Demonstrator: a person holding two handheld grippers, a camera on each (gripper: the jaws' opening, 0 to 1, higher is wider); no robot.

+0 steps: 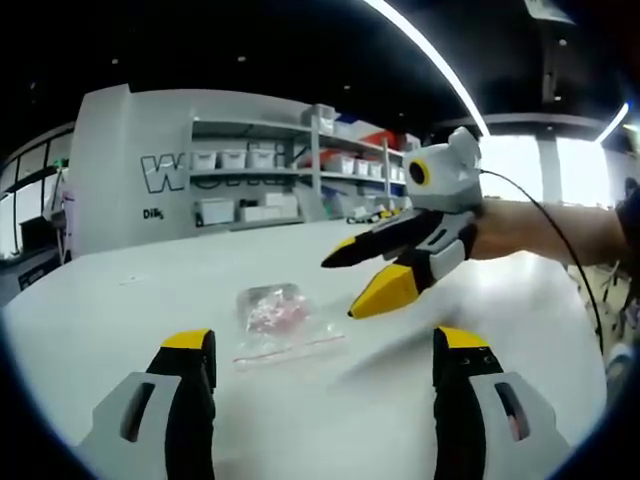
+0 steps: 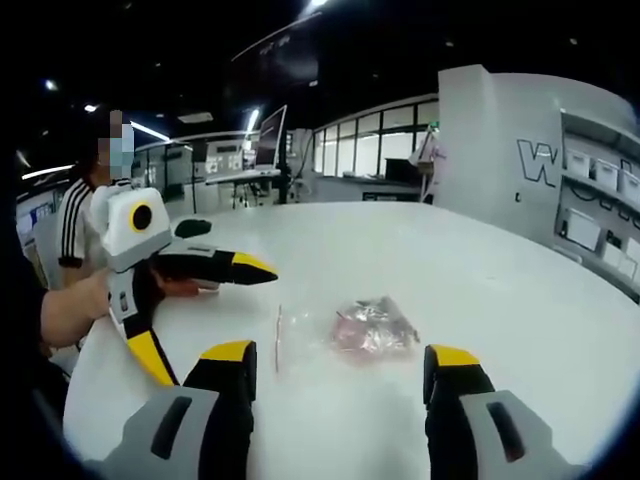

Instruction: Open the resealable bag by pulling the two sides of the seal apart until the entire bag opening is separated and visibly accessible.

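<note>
Two grippers, both with jaws spread wide and nothing between them. Left gripper view, near to far: left gripper (image 1: 325, 365) rises from the bottom edge, yellow tips apart, white table (image 1: 130, 290) bare between them. Just beyond the tips, a little left of centre, lies the resealable bag (image 1: 283, 320), flat on the table, clear plastic with pinkish contents bunched at its far end. A thin red seal strip (image 1: 290, 350) runs along the near edge, roughly across the frame, so the bag's long axis points away from this gripper and the seal end faces it. Further back, right of centre, the right gripper (image 1: 350, 285) hangs above the table, jaws parted, tips pointing lower left toward the bag but clear of it.

Right gripper view: right gripper (image 2: 340, 365) at the bottom edge, open, empty. Bag (image 2: 372, 328) lies just past the tips, centre frame; seal strip (image 2: 278, 338) shows as a thin upright line at its left side, toward the left gripper (image 2: 215, 320) at mid left. Fisheye curve makes exact gaps hard to judge.

Judgement: seal not yet gripped; left gripper looks the nearer to it. Each gripper must take one lip of the seal, so both must descend onto that edge.

Shelving (image 1: 300, 170) stands far back, upper centre.
</note>
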